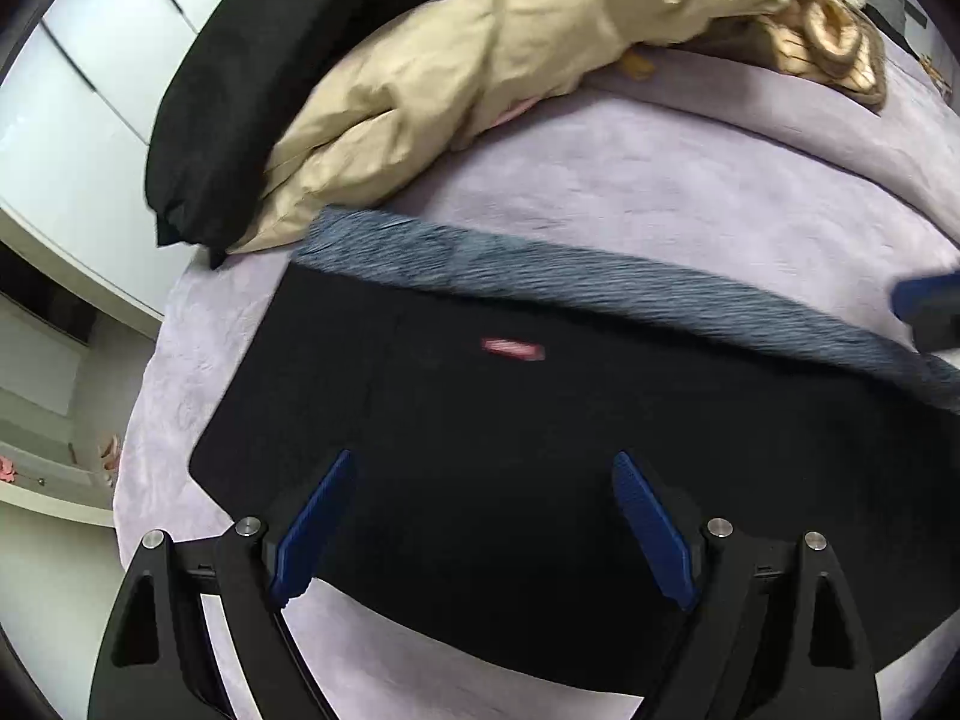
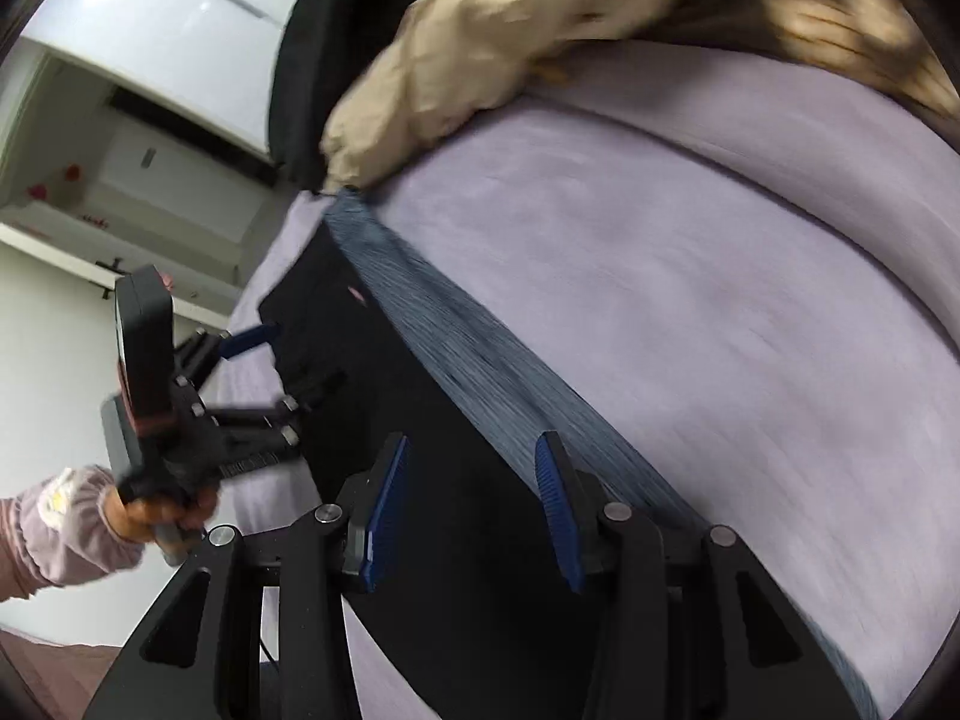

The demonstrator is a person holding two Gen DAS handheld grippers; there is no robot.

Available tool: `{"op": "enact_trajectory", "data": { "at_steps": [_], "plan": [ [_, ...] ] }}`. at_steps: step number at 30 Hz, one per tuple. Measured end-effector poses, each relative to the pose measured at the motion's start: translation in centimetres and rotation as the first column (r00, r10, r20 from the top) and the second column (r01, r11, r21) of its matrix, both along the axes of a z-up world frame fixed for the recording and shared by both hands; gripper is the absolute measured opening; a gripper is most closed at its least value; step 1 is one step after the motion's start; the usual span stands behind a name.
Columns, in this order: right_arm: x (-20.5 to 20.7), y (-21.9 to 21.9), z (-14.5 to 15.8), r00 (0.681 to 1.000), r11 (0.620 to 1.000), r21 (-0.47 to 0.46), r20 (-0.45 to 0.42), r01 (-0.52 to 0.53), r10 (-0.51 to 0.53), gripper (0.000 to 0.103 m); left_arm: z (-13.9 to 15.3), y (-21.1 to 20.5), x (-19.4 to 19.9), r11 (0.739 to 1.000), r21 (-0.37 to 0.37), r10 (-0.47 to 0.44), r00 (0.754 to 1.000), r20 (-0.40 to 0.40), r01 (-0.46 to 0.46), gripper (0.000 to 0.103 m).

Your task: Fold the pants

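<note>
Black pants (image 1: pixel 480 420) lie folded flat on a lilac bed cover (image 1: pixel 660 180), with a grey-blue waistband strip (image 1: pixel 600 288) along the far edge and a small red label (image 1: pixel 513 349). My left gripper (image 1: pixel 480 480) is open, hovering above the pants' near edge, holding nothing. In the right wrist view the pants (image 2: pixel 432 450) run diagonally with the waistband (image 2: pixel 468 348) on the right. My right gripper (image 2: pixel 474 468) is open above the pants near the waistband, empty. The left gripper (image 2: pixel 282 360) shows there too, at the pants' far left end.
A crumpled beige garment (image 1: pixel 480 60) and a black cloth (image 1: pixel 252 90) lie at the far side of the bed. White cupboards (image 1: pixel 90 90) stand to the left beyond the bed's edge. The right gripper's blue fingertip (image 1: pixel 924 294) shows at the right edge.
</note>
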State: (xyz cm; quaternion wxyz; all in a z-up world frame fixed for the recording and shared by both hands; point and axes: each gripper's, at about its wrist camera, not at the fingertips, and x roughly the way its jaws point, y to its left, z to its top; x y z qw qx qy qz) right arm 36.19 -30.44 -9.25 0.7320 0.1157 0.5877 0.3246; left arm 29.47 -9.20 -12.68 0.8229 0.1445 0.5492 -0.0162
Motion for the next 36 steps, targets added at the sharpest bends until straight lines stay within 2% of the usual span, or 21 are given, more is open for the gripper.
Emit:
{"op": "enact_trajectory", "data": {
  "at_steps": [2, 4, 6, 8, 12, 13, 14, 15, 17, 20, 22, 23, 24, 25, 27, 29, 30, 31, 33, 34, 36],
  "plan": [
    [3.7, 5.7, -1.0, 0.999, 0.999, -0.016, -0.001, -0.052, 0.052, 0.048, -1.3, 2.1, 0.3, 0.999, -0.019, 0.029, 0.999, -0.031, -0.03, 0.088],
    [6.6, 9.5, -2.1, 0.996, 0.996, -0.033, -0.012, -0.088, 0.088, 0.048, -2.5, 4.0, 0.2, 0.996, -0.065, 0.055, 0.997, -0.057, -0.059, 0.088],
    [7.5, 12.5, -2.5, 0.992, 0.991, -0.047, -0.013, -0.127, 0.126, 0.048, -2.6, 4.7, -0.2, 0.994, -0.096, 0.043, 0.998, -0.038, -0.046, 0.088],
    [9.0, 15.1, -3.1, 0.988, 0.983, -0.095, -0.015, -0.155, 0.155, 0.048, -2.6, 4.8, -0.6, 0.994, -0.102, 0.027, 0.999, -0.021, -0.029, 0.088],
    [10.7, 17.7, -4.9, 0.973, 0.973, -0.087, -0.1, -0.215, 0.206, 0.048, -2.6, 5.1, -1.3, 0.992, -0.126, 0.018, 1.0, -0.001, -0.018, 0.088],
    [10.7, 18.0, -5.2, 0.967, 0.969, -0.083, -0.122, -0.232, 0.222, 0.045, -2.6, 5.2, -1.4, 0.991, -0.134, 0.017, 1.0, 0.0, -0.017, 0.088],
    [10.6, 18.3, -5.4, 0.963, 0.967, -0.075, -0.138, -0.243, 0.231, 0.039, -2.6, 5.4, -1.5, 0.99, -0.141, 0.016, 1.0, 0.0, -0.016, 0.088],
    [10.5, 18.5, -5.4, 0.961, 0.965, -0.073, -0.144, -0.25, 0.238, 0.007, -2.6, 5.6, -1.5, 0.989, -0.146, 0.016, 1.0, 0.0, -0.015, 0.088],
    [10.3, 19.1, -4.4, 0.967, 0.965, -0.089, -0.098, -0.246, 0.237, 0.004, -2.5, 6.2, -1.6, 0.988, -0.154, 0.026, 1.0, -0.001, -0.025, 0.088],
    [10.5, 19.9, -2.4, 0.969, 0.967, -0.052, -0.028, -0.248, 0.247, 0.003, -2.4, 7.7, -1.3, 0.986, -0.156, 0.055, 0.998, -0.002, -0.055, 0.088],
    [11.7, 20.9, -3.6, 0.976, 0.965, -0.151, 0.0, -0.216, 0.219, 0.003, -2.5, 8.6, -0.7, 0.988, -0.142, 0.068, 0.998, -0.01, -0.069, 0.088],
    [12.1, 21.3, -5.3, 0.978, 0.958, -0.197, -0.045, -0.208, 0.203, 0.003, -2.1, 8.6, -0.4, 0.989, -0.133, 0.07, 0.997, -0.01, -0.071, 0.088],
    [12.2, 21.2, -6.2, 0.981, 0.961, -0.199, -0.08, -0.191, 0.179, 0.004, -1.6, 8.7, -0.1, 0.989, -0.132, 0.068, 0.998, -0.006, -0.068, 0.088],
    [11.9, 20.6, -6.0, 0.988, 0.971, -0.188, -0.071, -0.148, 0.137, 0.006, -0.6, 8.6, 0.1, 0.988, -0.148, 0.053, 0.999, 0.004, -0.052, 0.088],
    [10.8, 18.0, -3.7, 0.999, 0.989, -0.148, -0.023, -0.025, 0.022, 0.007, 0.9, 7.8, 0.4, 0.983, -0.184, 0.005, 1.0, 0.017, -0.002, 0.088],
    [8.1, 13.7, -0.8, 0.997, 0.995, -0.053, -0.004, 0.081, -0.081, 0.009, 1.7, 6.2, 0.6, 0.978, -0.202, -0.055, 0.998, 0.017, 0.057, 0.088],
    [6.2, 11.5, 0.5, 0.993, 0.992, -0.04, 0.012, 0.118, -0.118, 0.009, 2.0, 4.9, 0.7, 0.974, -0.209, -0.089, 0.996, 0.015, 0.09, 0.088],
    [4.5, 9.4, 1.4, 0.988, 0.986, -0.064, 0.026, 0.152, -0.15, 0.009, 2.1, 3.1, 0.7, 0.965, -0.223, -0.138, 0.99, 0.006, 0.136, 0.088],
    [-0.4, 5.2, 1.7, 0.968, 0.957, -0.147, 0.01, 0.251, -0.252, 0.009, 1.7, 0.0, 0.7, 0.946, -0.251, -0.218, 0.976, -0.028, 0.204, 0.088],
    [-2.4, 3.2, 1.1, 0.953, 0.943, -0.154, -0.022, 0.296, -0.303, 0.009, 1.2, -2.1, 0.7, 0.939, -0.26, -0.245, 0.969, -0.04, 0.227, 0.088],
    [-6.0, -0.9, -1.8, 0.898, 0.895, -0.193, -0.109, 0.402, -0.426, 0.009, -0.3, -5.5, 1.0, 0.933, -0.265, -0.266, 0.962, -0.056, 0.242, 0.088]
  ]
}}
